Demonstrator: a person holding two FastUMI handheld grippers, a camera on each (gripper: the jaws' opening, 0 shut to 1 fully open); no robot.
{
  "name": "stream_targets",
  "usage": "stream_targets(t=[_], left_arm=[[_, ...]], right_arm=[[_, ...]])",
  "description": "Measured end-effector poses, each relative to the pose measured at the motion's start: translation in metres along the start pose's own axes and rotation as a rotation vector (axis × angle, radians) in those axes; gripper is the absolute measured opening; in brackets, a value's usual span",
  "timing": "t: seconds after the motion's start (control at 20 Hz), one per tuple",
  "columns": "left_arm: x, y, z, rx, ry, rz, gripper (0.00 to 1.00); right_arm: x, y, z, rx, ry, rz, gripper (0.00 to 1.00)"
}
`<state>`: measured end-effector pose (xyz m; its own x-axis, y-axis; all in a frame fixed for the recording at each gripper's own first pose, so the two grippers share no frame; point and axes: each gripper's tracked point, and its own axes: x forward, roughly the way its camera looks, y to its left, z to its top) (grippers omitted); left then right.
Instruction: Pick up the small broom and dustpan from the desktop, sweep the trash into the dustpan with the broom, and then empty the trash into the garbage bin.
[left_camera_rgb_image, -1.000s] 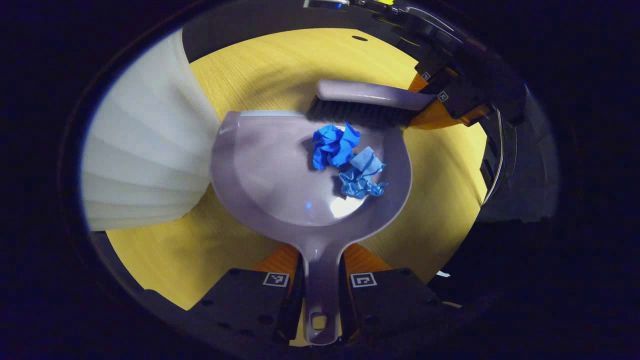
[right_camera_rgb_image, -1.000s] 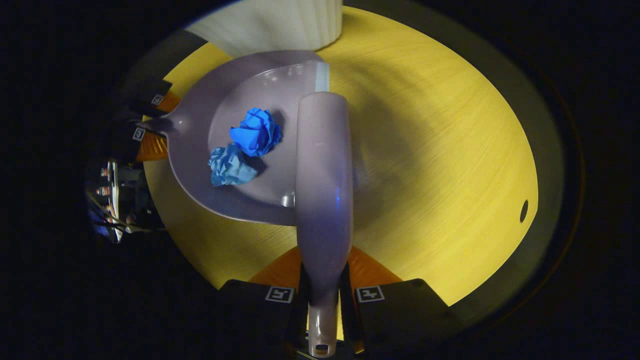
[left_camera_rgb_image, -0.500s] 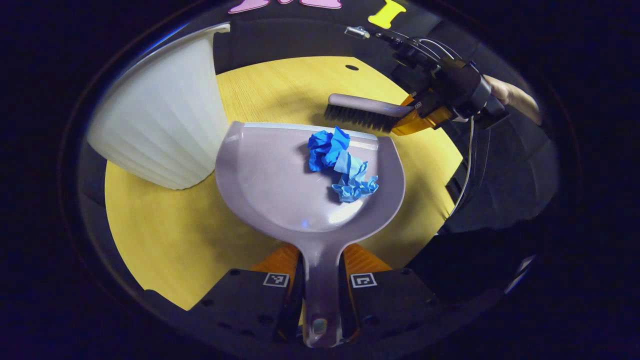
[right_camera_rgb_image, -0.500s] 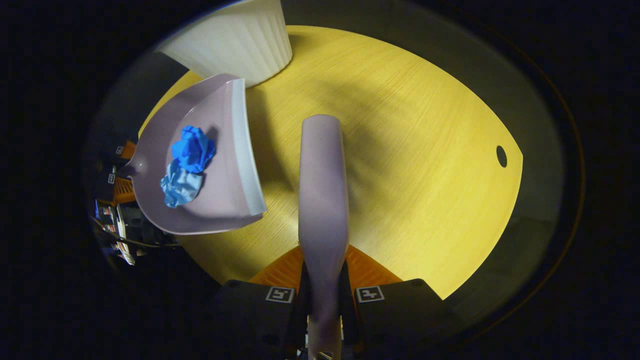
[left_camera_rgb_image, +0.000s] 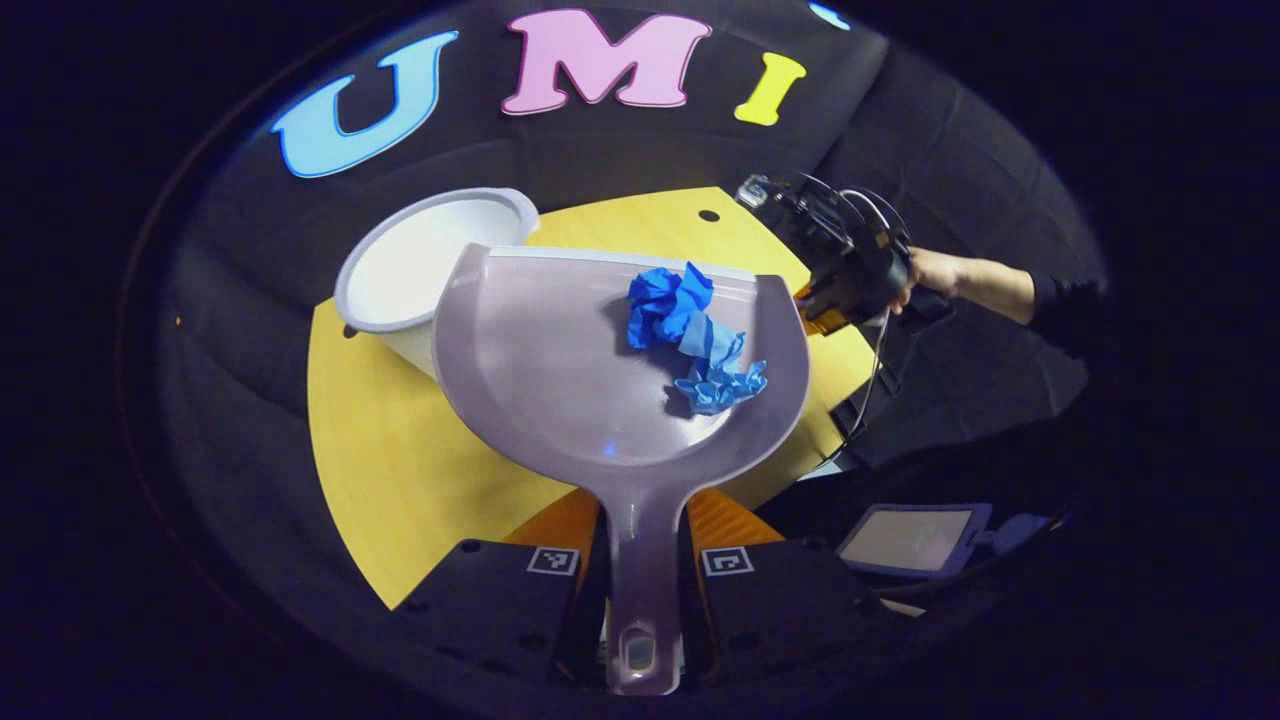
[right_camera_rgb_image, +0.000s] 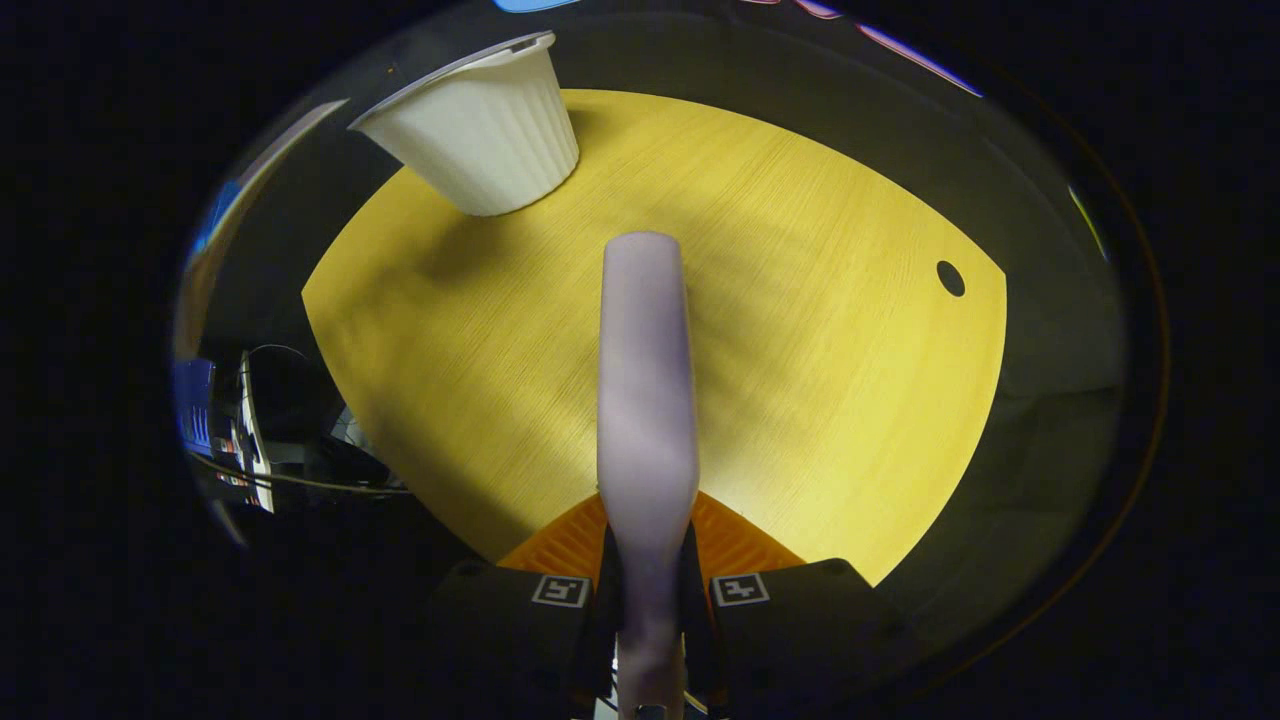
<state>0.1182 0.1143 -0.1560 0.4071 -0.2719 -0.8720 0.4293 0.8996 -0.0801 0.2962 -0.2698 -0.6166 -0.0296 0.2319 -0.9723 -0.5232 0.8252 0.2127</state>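
**Dustpan lifted off desk, now up by the bin; broom pulled back**

Since the last frame: dustpan (left_camera_rgb_image: 560, 360) has come up off the yellow desktop (left_camera_rgb_image: 400, 470) and toward the white garbage bin (left_camera_rgb_image: 420, 260). Broom has backed away; dustpan is gone from the right gripper view.

Left gripper view:
- Left gripper (left_camera_rgb_image: 640, 585) at bottom centre, both fingers clamped on the dustpan handle.
- Pan fills mid-frame, front lip toward the top, overlapping the bin's right rim in the picture. Can't tell whether they touch.
- Two crumpled blue paper wads (left_camera_rgb_image: 690, 335) sit in the pan, right of centre, near the front lip. One darker, one paler, touching each other.
- Bin at upper left, open mouth visible, standing on the desk's far edge.
- Right gripper (left_camera_rgb_image: 835, 290) at upper right, well apart from the pan, held by a hand (left_camera_rgb_image: 930, 275) in a dark sleeve. Jaw state not readable from here.
- Flat pale device (left_camera_rgb_image: 905, 540) at lower right, off the desk.

Right gripper view:
- Right gripper (right_camera_rgb_image: 648, 595) bottom centre, fingers closed on the broom (right_camera_rgb_image: 645, 400) handle.
- Broom back runs straight up mid-frame over the desktop (right_camera_rgb_image: 820, 380); bristles hidden underneath.
- Bin (right_camera_rgb_image: 480, 140) at upper left, ribbed wall, upright.
- Small dark hole (right_camera_rgb_image: 950, 278) in the desk at right.
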Motion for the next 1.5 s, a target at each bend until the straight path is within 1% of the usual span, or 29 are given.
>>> stream_targets(t=[0.05, 0.1, 0.15, 0.2, 0.25, 0.35, 0.45, 0.55, 0.65, 0.7, 0.75, 0.9, 1.0, 1.05, 1.15, 1.3, 1.4, 1.5], left_arm=[[-0.01, 0.013, 0.009, -0.036, -0.015, 0.032, 0.29], [-0.021, 0.029, 0.023, -0.061, -0.025, 0.065, 0.28], [-0.025, 0.048, 0.034, -0.075, -0.024, 0.114, 0.28], [-0.03, 0.072, 0.04, -0.068, -0.017, 0.174, 0.28], [-0.034, 0.099, 0.05, -0.063, -0.012, 0.238, 0.28], [-0.032, 0.145, 0.072, -0.034, 0.032, 0.332, 0.28], [-0.019, 0.174, 0.091, 0.013, 0.117, 0.395, 0.28], [0.0, 0.192, 0.109, 0.073, 0.208, 0.433, 0.28], [0.025, 0.195, 0.126, 0.136, 0.309, 0.452, 0.28], [0.036, 0.195, 0.129, 0.174, 0.351, 0.472, 0.28], [0.046, 0.195, 0.13, 0.228, 0.397, 0.487, 0.28], [0.061, 0.177, 0.119, 0.365, 0.528, 0.57, 0.28], [0.076, 0.165, 0.111, 0.428, 0.558, 0.602, 0.28], [0.08, 0.158, 0.107, 0.439, 0.548, 0.604, 0.28], [0.073, 0.158, 0.108, 0.424, 0.497, 0.603, 0.29], [0.061, 0.147, 0.121, 0.408, 0.367, 0.623, 0.28], [0.047, 0.137, 0.12, 0.349, 0.26, 0.621, 0.28], [0.03, 0.117, 0.113, 0.279, 0.125, 0.621, 0.28]], right_arm=[[0.005, -0.013, -0.002, -0.002, 0.001, 0.003, 0.3], [0.004, -0.014, -0.007, -0.001, -0.003, 0.007, 0.3], [0.005, -0.015, -0.009, 0.005, -0.012, 0.011, 0.3], [0.005, -0.011, -0.012, 0.016, -0.015, 0.023, 0.3], [-0.008, 0.013, -0.018, 0.028, -0.02, 0.036, 0.3], [-0.01, 0.024, -0.02, 0.06, -0.032, 0.062, 0.31], [-0.008, 0.025, -0.02, 0.079, -0.031, 0.084, 0.3], [-0.012, 0.03, -0.016, 0.112, -0.025, 0.134, 0.31], [-0.014, 0.035, -0.013, 0.168, -0.041, 0.197, 0.3], [-0.013, 0.037, -0.014, 0.176, -0.052, 0.211, 0.3], [-0.011, 0.036, -0.014, 0.167, -0.063, 0.209, 0.31], [-0.008, 0.035, -0.015, 0.145, -0.067, 0.196, 0.3], [-0.006, 0.036, -0.016, 0.169, -0.063, 0.197, 0.3], [-0.006, 0.036, -0.015, 0.186, -0.063, 0.197, 0.3], [-0.004, 0.028, -0.017, 0.205, -0.062, 0.189, 0.3], [-0.001, 0.013, -0.021, 0.19, -0.054, 0.159, 0.31], [-0.003, 0.006, -0.019, 0.202, -0.063, 0.155, 0.3], [-0.006, 0.0, -0.012, 0.222, -0.087, 0.151, 0.3]])
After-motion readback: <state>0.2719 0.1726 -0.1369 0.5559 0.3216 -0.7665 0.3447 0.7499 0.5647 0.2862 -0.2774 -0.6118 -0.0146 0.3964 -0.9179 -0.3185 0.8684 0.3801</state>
